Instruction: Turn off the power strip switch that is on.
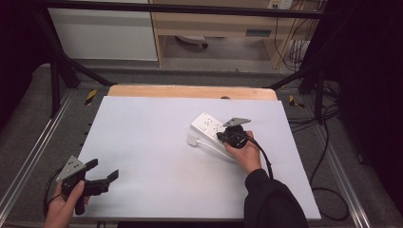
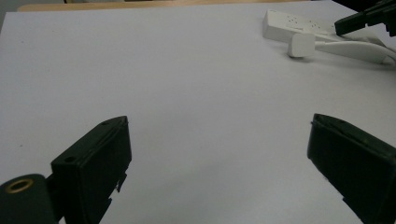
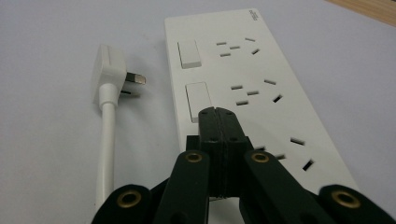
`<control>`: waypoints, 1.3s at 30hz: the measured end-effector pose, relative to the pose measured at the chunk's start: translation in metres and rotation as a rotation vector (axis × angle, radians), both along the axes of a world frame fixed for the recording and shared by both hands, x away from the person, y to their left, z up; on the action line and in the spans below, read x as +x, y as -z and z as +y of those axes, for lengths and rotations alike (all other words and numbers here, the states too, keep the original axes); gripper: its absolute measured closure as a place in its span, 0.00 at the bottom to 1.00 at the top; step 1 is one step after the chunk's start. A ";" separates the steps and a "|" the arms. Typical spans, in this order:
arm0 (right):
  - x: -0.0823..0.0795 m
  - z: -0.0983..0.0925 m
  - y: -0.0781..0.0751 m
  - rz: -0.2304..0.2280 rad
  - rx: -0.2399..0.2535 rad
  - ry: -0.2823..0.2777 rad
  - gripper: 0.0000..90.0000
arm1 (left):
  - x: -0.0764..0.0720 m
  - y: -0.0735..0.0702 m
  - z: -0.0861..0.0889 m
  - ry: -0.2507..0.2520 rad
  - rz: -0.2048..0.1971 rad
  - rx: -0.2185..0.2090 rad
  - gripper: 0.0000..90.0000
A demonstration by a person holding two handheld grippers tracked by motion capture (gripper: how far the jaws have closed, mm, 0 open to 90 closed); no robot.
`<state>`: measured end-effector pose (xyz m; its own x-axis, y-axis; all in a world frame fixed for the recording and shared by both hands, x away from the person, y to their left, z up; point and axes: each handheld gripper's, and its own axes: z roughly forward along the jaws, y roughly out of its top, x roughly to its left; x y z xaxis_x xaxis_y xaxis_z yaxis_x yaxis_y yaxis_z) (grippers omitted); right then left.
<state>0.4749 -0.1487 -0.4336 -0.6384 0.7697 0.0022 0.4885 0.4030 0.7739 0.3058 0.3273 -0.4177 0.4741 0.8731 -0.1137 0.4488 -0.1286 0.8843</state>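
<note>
**Closed right gripper over the power strip, left gripper open at the counter's edge**

One white power strip point(image 1: 208, 124) lies right of centre in the high view, on the pale counter point(image 1: 157, 142), tilted towards the upper left. In the right gripper view it runs from the top centre to the lower right of the frame; two rocker switches and three groups of socket slots can be counted on its face. One white plug point(image 3: 108, 70) lies just beside it at the upper left of that view, prongs turned towards the strip, and its white cable point(image 3: 107, 149) runs down to the bottom edge.

The right gripper point(image 3: 219, 114) has its fingers pressed together with nothing between them; their tip sits over the strip's face just below the second switch, whether touching it I cannot tell. In the high view the hand point(image 1: 246, 154) holding it rests at the strip's lower right end.

The left gripper point(image 1: 102, 172) sits at the lower left of the high view, well apart from the strip, its fingers spread wide over bare counter and gripping nothing

Beyond the counter's far edge stand a wooden board point(image 1: 190, 91) and black frame bars point(image 1: 180, 8)
</note>
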 end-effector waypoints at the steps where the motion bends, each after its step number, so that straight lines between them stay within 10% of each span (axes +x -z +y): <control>1: 0.000 0.000 0.001 -0.003 -0.006 -0.003 1.00 | 0.000 0.000 0.000 0.000 0.000 0.000 0.07; 26: -0.003 -0.003 -0.010 -0.016 0.028 0.004 0.99 | 0.000 0.000 0.001 0.000 -0.001 0.001 0.07; 34: -0.006 -0.010 -0.024 -0.031 0.067 0.022 0.76 | 0.000 0.000 0.001 0.000 -0.001 0.002 0.07; 39: -0.005 -0.015 -0.033 -0.016 0.075 0.048 0.46 | 0.000 0.000 0.001 -0.001 -0.001 0.002 0.07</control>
